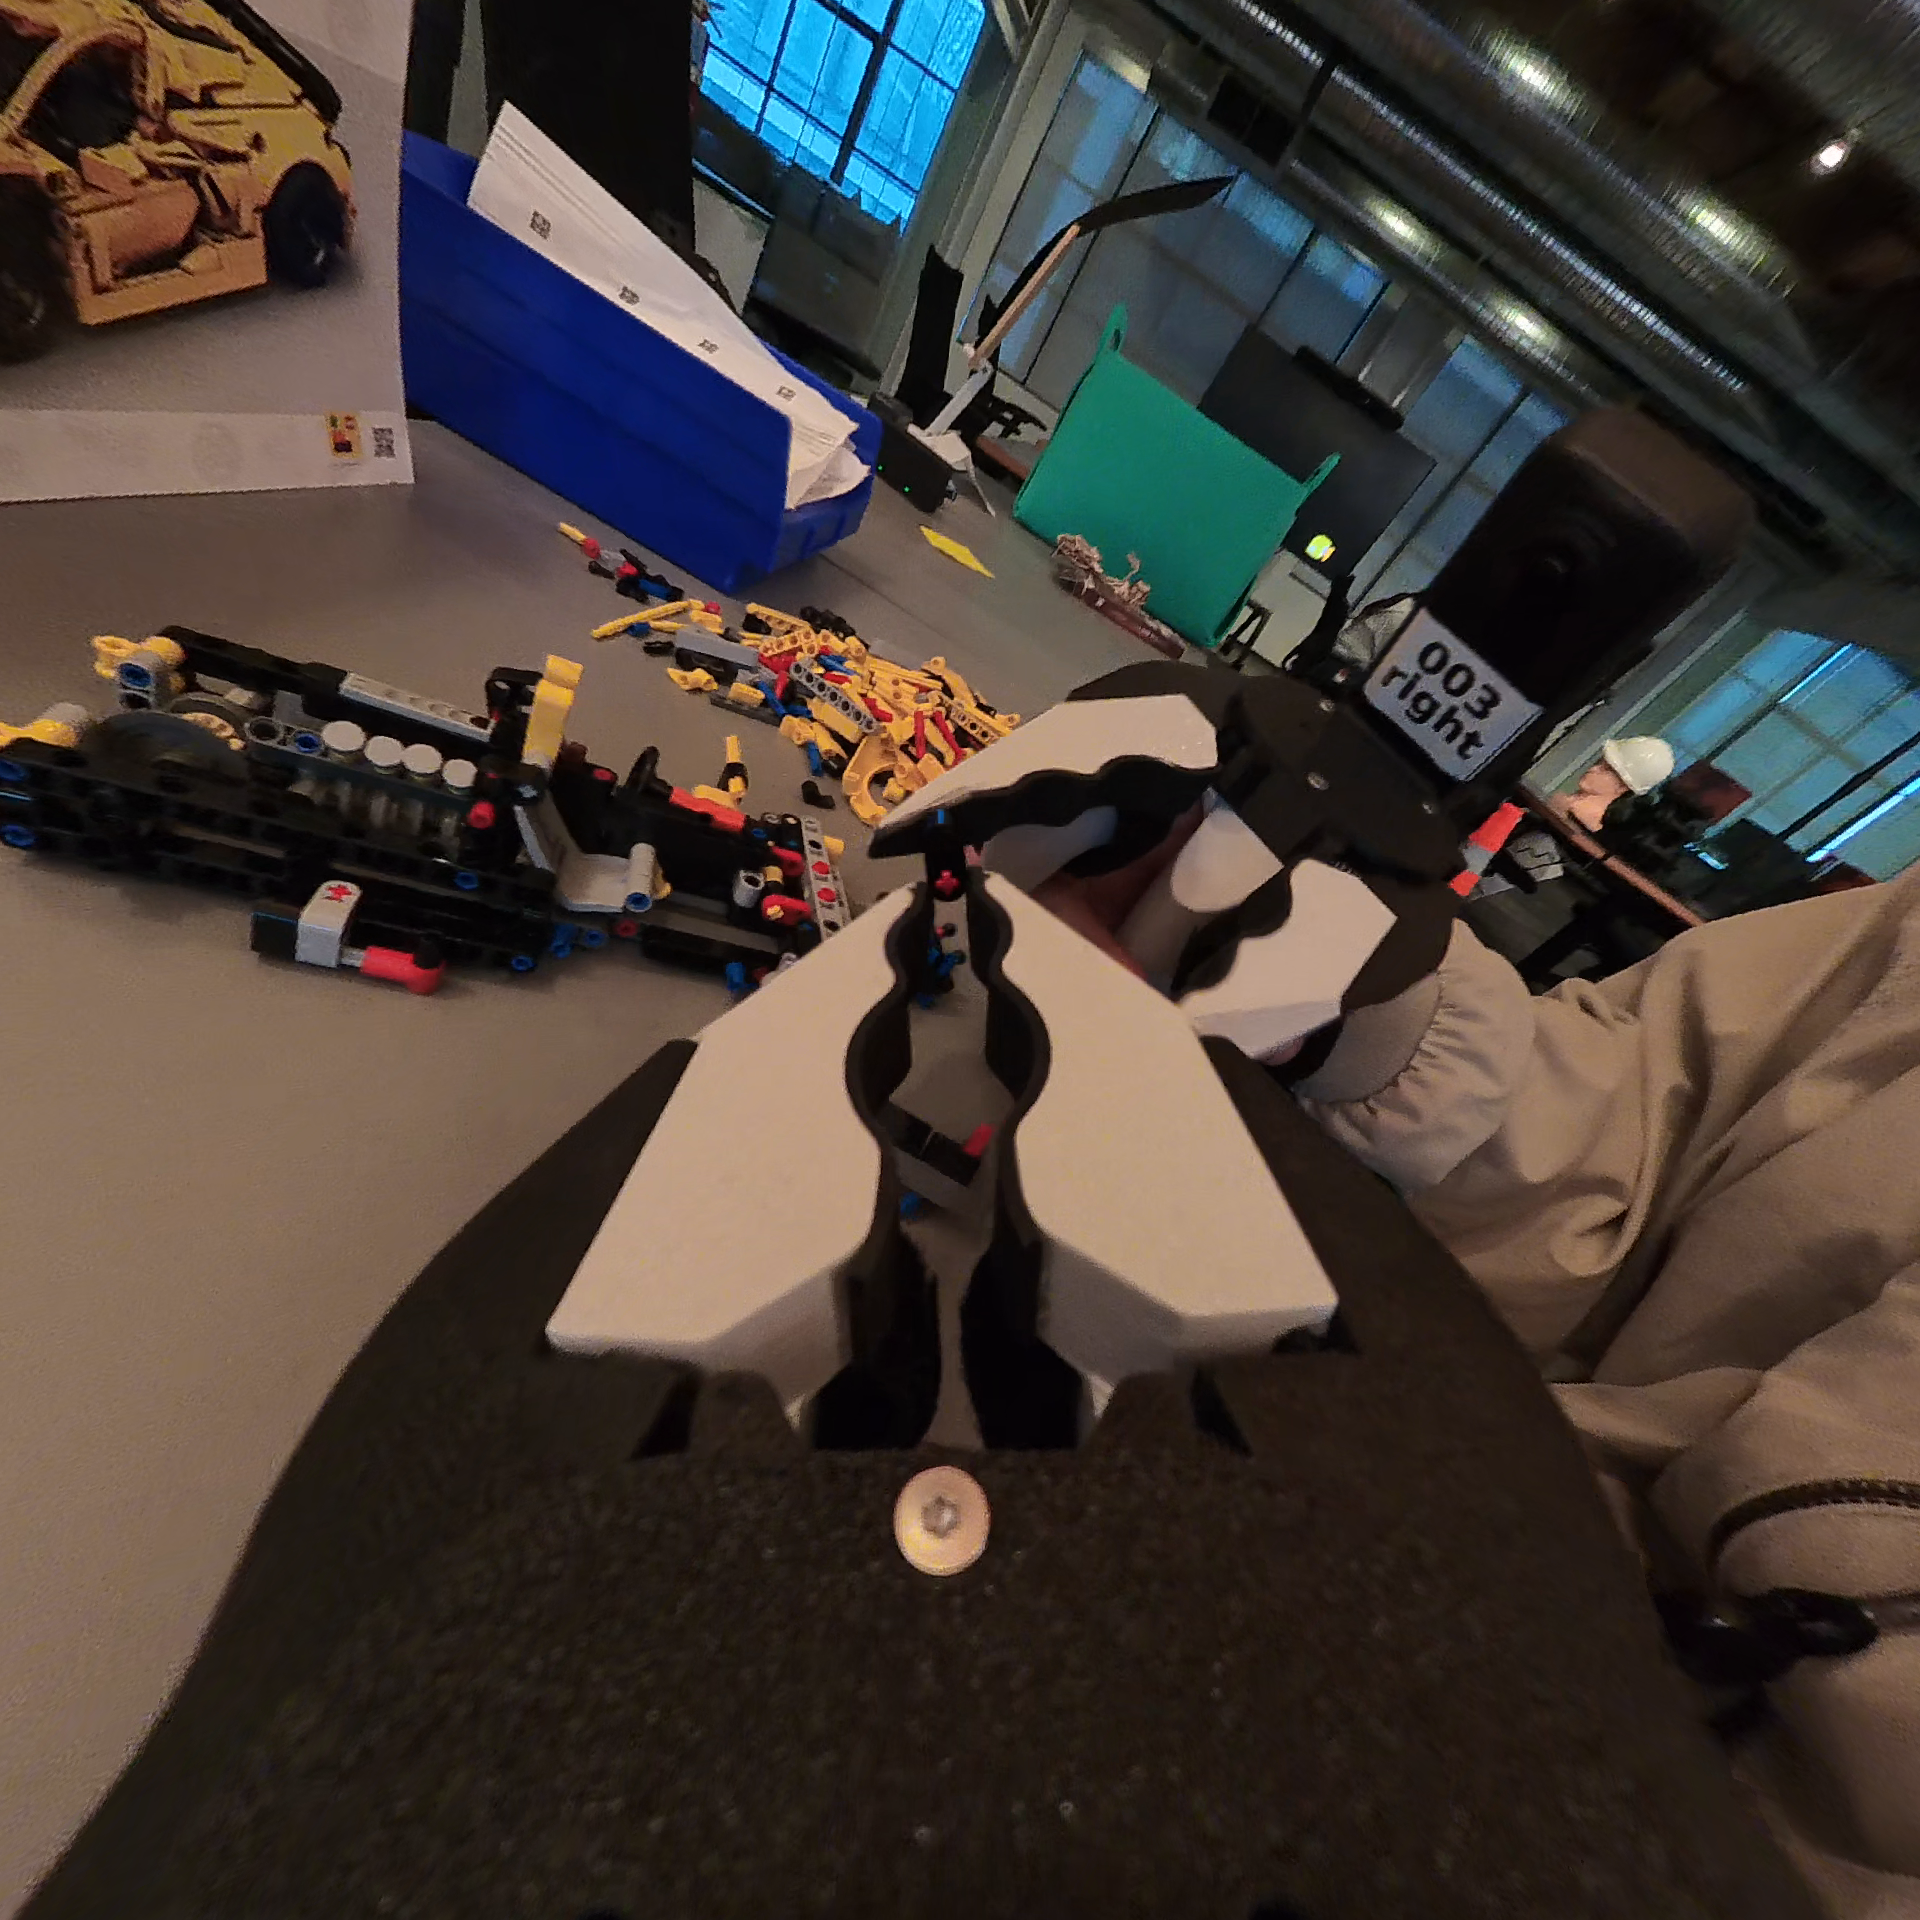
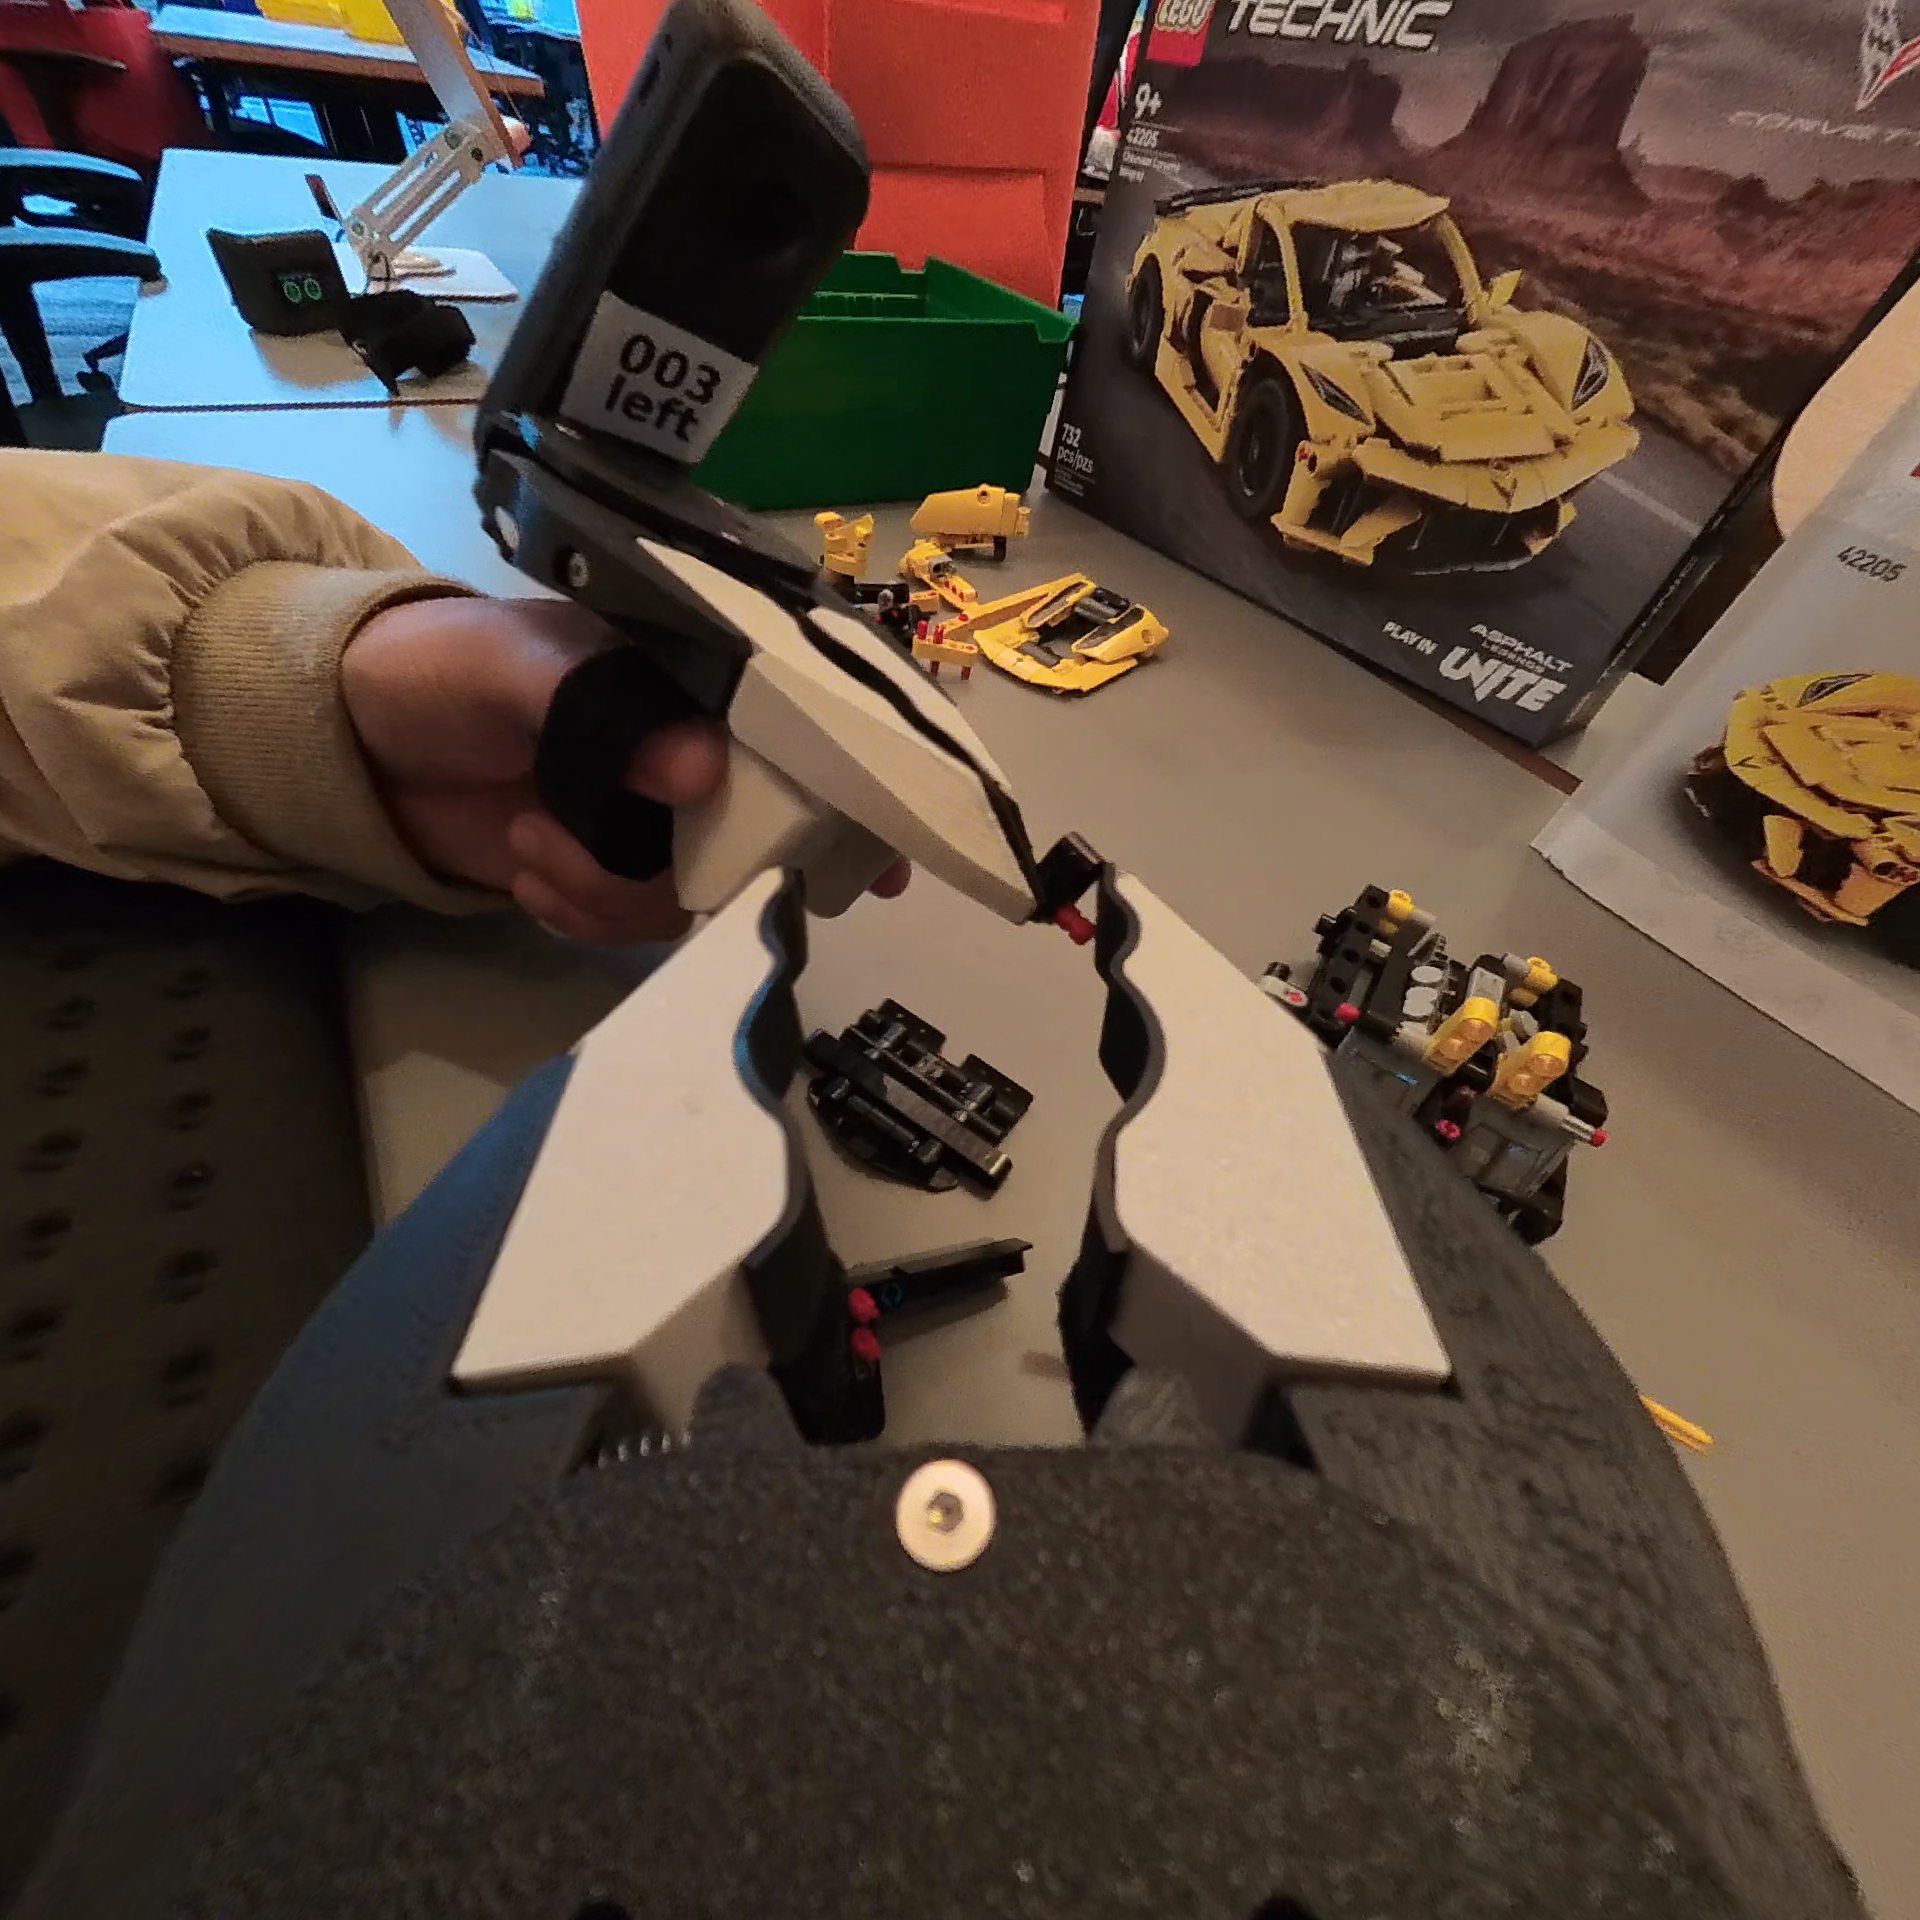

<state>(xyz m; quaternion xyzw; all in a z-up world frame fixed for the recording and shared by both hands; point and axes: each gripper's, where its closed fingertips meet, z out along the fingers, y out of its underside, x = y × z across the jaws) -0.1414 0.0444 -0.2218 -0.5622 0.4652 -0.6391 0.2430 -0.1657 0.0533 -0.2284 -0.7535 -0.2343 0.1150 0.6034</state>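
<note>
We see the left claw (image 2: 1044, 883) clenched on a small black piece with a red pin (image 2: 1070, 878). The right claw (image 2: 940, 914) is released, its right finger touching that piece, above a black assembly (image 2: 914, 1096) on the grey worktop (image 2: 1299, 748).

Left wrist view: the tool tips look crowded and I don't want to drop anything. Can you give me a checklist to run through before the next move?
1. Left tool shut on the small black piece with a red pin: ok.
2. How deep the piece sits in that grip: cannot tell; only the very tips hold it.
3. Right tool open and empty: ok.
4. Piece clear of the right tool: not ok; it appears to touch one fingertip.
5. Flat black assembly lying free on the table, below the right tool: ok.
</note>
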